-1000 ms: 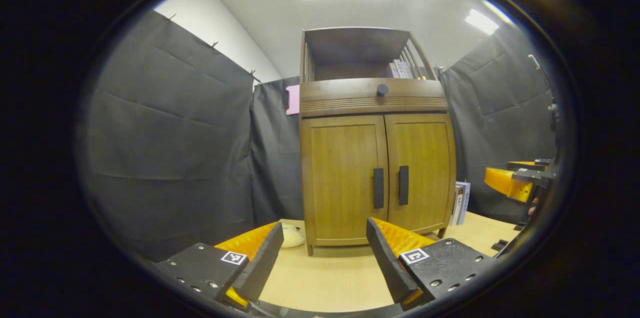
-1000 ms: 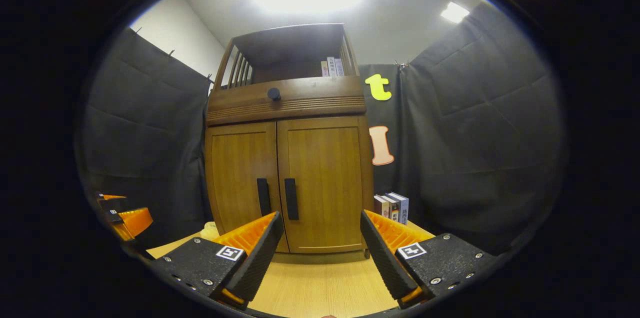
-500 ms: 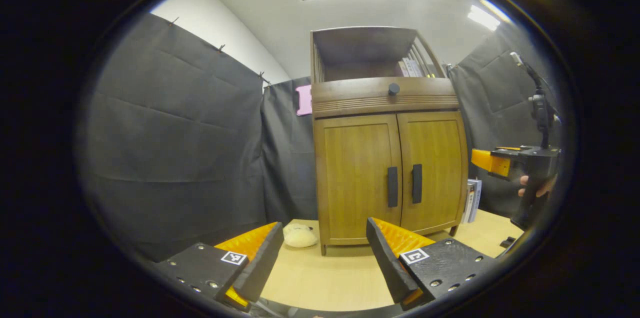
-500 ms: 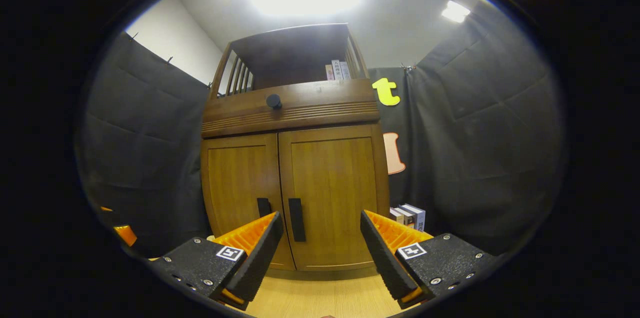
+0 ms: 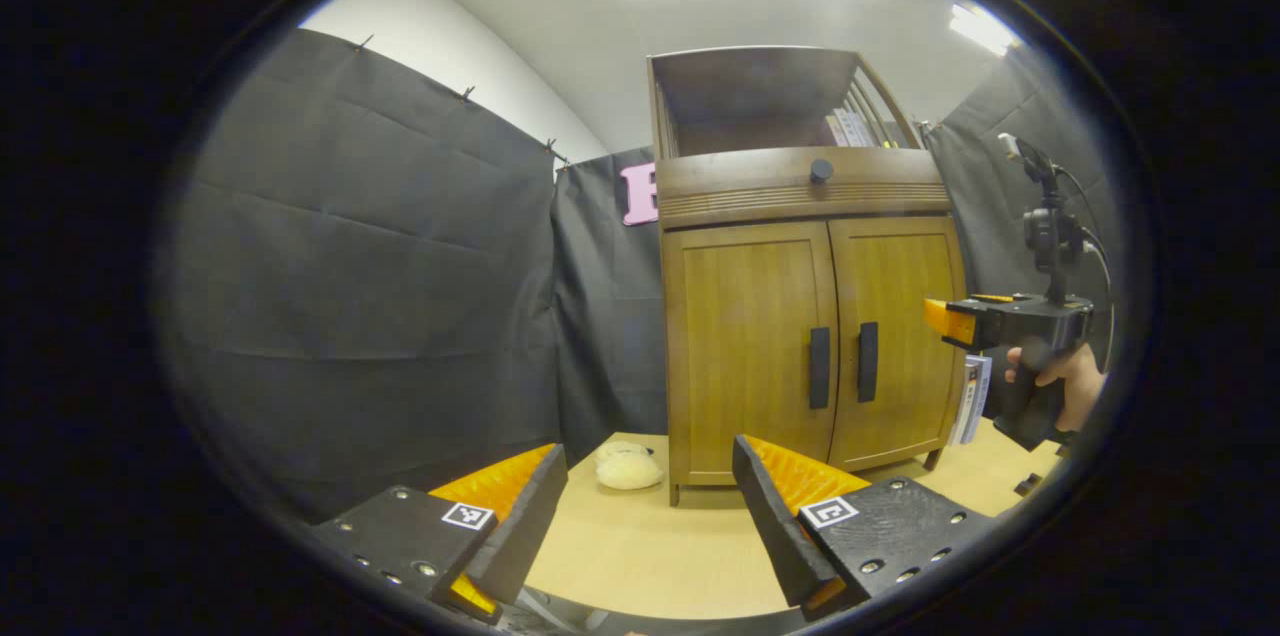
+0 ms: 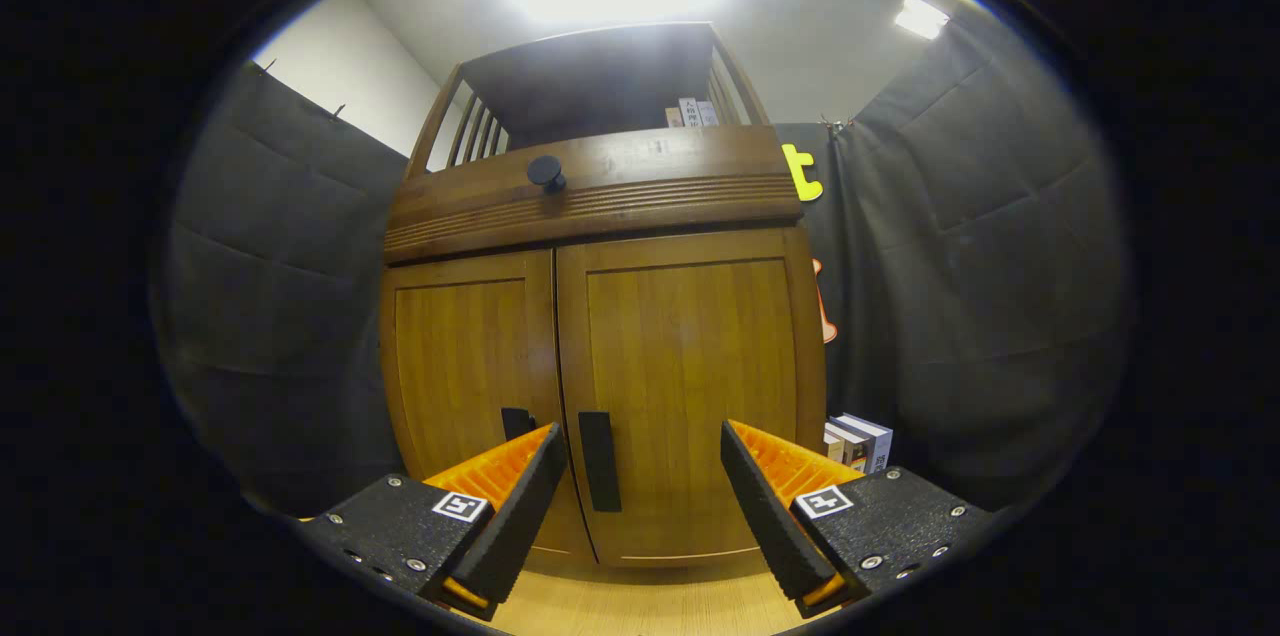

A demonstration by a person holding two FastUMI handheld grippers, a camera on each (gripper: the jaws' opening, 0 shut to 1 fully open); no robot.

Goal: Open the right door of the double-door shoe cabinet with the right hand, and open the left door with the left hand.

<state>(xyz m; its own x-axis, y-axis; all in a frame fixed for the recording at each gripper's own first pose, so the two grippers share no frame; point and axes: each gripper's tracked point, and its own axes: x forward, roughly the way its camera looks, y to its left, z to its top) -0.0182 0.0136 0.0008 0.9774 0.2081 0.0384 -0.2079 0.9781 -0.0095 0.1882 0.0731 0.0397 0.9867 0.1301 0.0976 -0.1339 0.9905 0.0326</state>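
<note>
Right gripper view: shoe cabinet (image 6: pixel 600 316) now looms closer.

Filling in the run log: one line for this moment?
right tool open, nearing right door handle | left tool open, back | both doors shut

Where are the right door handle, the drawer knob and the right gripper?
right door handle (image 6: pixel 600 461), right gripper view, mid-bar.
drawer knob (image 6: pixel 546 171), right gripper view, round face.
right gripper (image 6: pixel 640 491), right gripper view, between fingertips.
</note>
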